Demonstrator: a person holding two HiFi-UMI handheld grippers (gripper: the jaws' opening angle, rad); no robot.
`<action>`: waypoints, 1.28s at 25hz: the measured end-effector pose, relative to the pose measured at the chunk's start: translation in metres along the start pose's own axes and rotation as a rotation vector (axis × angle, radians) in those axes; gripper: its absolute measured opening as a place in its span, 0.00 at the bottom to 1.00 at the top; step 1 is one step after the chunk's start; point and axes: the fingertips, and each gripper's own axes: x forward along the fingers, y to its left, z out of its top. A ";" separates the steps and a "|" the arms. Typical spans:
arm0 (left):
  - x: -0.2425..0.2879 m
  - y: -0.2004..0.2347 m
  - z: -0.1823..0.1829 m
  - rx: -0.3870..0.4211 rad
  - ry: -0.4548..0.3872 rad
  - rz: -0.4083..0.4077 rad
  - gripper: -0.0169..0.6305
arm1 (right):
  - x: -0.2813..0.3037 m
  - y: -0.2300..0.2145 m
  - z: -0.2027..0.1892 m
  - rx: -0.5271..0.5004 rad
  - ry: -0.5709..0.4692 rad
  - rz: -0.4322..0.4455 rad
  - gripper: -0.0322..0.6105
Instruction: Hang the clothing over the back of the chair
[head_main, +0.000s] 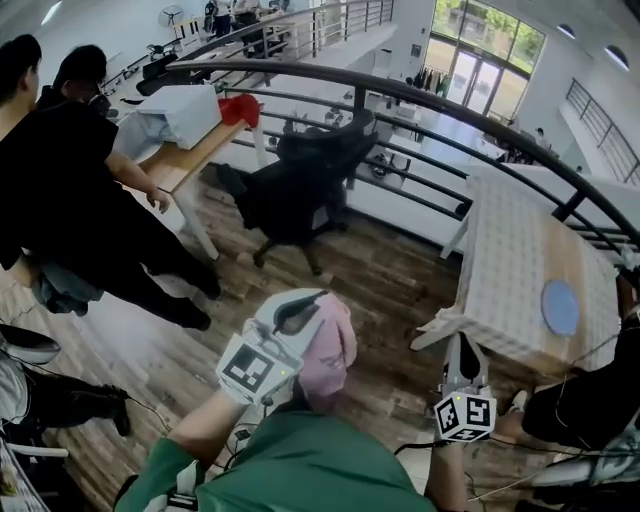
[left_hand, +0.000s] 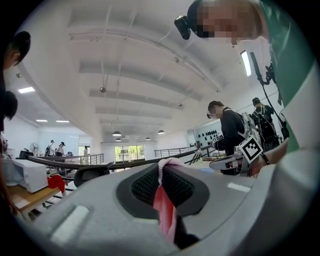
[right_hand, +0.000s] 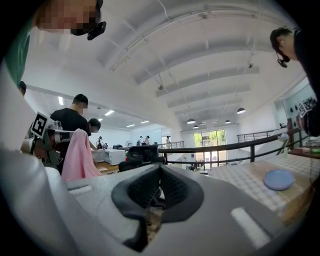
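Note:
The pink clothing (head_main: 330, 352) hangs in a bunch from my left gripper (head_main: 305, 306), whose jaws are shut on it. In the left gripper view a fold of the clothing (left_hand: 165, 209) is pinched between the pads of the left gripper (left_hand: 161, 169). The black office chair (head_main: 300, 182) stands farther ahead on the wooden floor, its back toward the railing. It also shows small in the right gripper view as the chair (right_hand: 143, 152). My right gripper (head_main: 461, 348) is held to the right, and its jaws (right_hand: 159, 170) meet with nothing between them. The clothing (right_hand: 78, 155) shows at that view's left.
A curved black railing (head_main: 420, 100) runs behind the chair. A table with a checked cloth (head_main: 510, 260) and a blue plate (head_main: 561, 307) stands at right. A wooden desk (head_main: 185, 160) with a white machine and a red item is at left. People in black (head_main: 70, 190) stand at left.

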 end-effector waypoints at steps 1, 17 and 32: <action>0.005 0.010 -0.002 -0.003 -0.001 0.001 0.06 | 0.010 0.002 0.002 -0.003 0.000 0.000 0.05; 0.075 0.163 -0.031 -0.026 -0.022 -0.043 0.06 | 0.165 0.038 0.022 -0.036 0.031 -0.039 0.05; 0.139 0.238 -0.071 -0.022 0.059 0.133 0.06 | 0.313 0.026 -0.003 -0.017 0.113 0.156 0.05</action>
